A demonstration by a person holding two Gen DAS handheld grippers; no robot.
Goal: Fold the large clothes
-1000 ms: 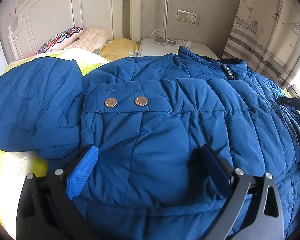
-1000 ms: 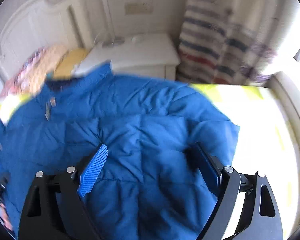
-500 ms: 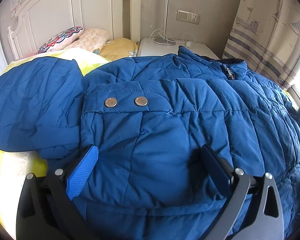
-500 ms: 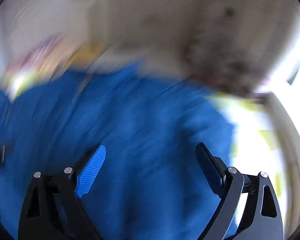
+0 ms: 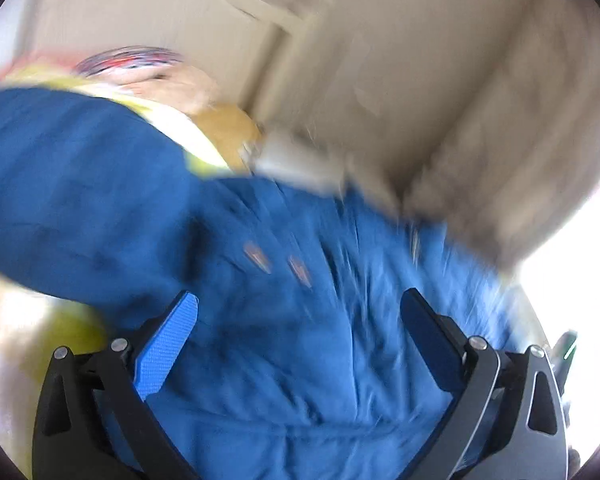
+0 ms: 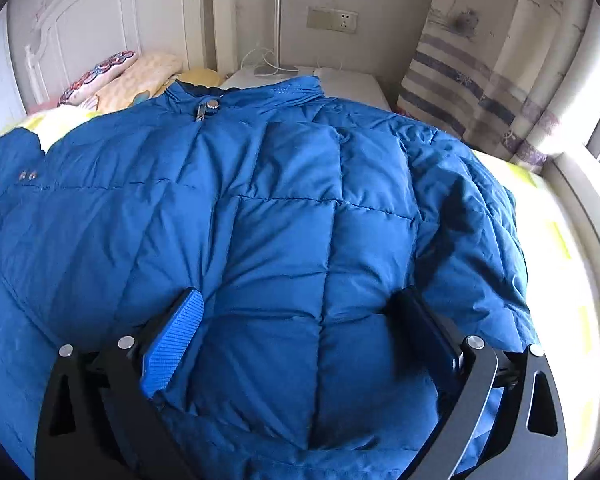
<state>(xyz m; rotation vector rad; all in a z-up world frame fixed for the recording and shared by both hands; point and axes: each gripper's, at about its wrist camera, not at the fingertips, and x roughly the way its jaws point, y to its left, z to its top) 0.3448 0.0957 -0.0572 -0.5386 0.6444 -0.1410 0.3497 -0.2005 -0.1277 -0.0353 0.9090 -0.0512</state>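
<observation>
A large blue padded jacket lies spread front-up on the bed, collar toward the headboard. It also fills the lower half of the blurred left wrist view, its left sleeve stretched out to the left. My right gripper is open, just above the jacket's lower front, holding nothing. My left gripper is open and empty over the jacket's left side, near two metal snaps.
Yellow bed sheet shows to the right of the jacket. Pillows lie by the white headboard. A white nightstand with a lamp pole and cables stands behind the collar. A striped curtain hangs at the right.
The left wrist view was still and is now tilted and blurred, so the left gripper is moving fast. The right gripper swung left and has settled over the jacket's front. Both stayed open.
</observation>
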